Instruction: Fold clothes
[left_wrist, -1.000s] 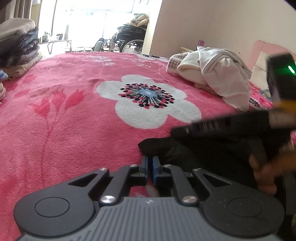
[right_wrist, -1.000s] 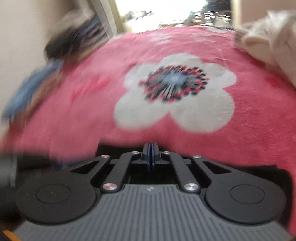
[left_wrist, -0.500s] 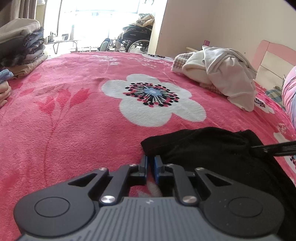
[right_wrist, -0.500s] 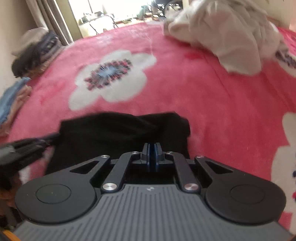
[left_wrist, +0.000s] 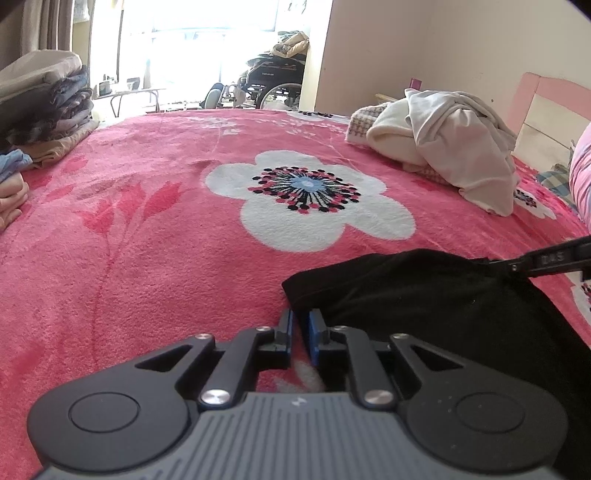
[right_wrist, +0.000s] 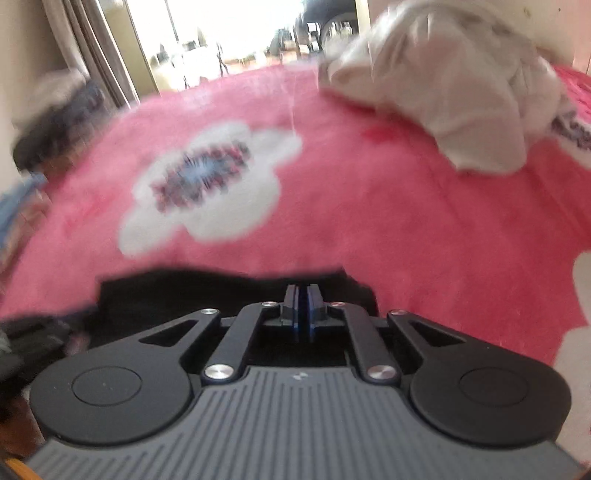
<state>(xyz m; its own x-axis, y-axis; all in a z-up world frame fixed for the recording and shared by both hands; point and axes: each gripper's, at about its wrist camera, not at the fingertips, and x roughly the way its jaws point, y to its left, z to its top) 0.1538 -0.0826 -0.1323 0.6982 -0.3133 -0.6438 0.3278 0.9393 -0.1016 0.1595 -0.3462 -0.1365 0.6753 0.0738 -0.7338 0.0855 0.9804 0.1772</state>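
A black garment (left_wrist: 424, 295) lies on the pink flowered blanket (left_wrist: 147, 240), at the near right of the left wrist view. My left gripper (left_wrist: 300, 325) sits at its near left corner, the blue pads a small gap apart, with the cloth edge just ahead of the pads. In the blurred right wrist view the black garment (right_wrist: 207, 291) lies just in front of my right gripper (right_wrist: 303, 295), whose pads are pressed together over the cloth's far right edge. The right gripper's finger (left_wrist: 546, 258) also shows at the garment's right end.
A heap of white and cream clothes (left_wrist: 450, 140) lies at the far right of the bed. A stack of folded clothes (left_wrist: 44, 107) sits at the far left edge. A pink headboard (left_wrist: 546, 99) stands at the right, and a wheelchair (left_wrist: 269, 81) beyond the bed.
The right gripper has swung away from in front of the left camera to the garment's right end. The left gripper's pads have parted slightly. The black garment lies spread wider.
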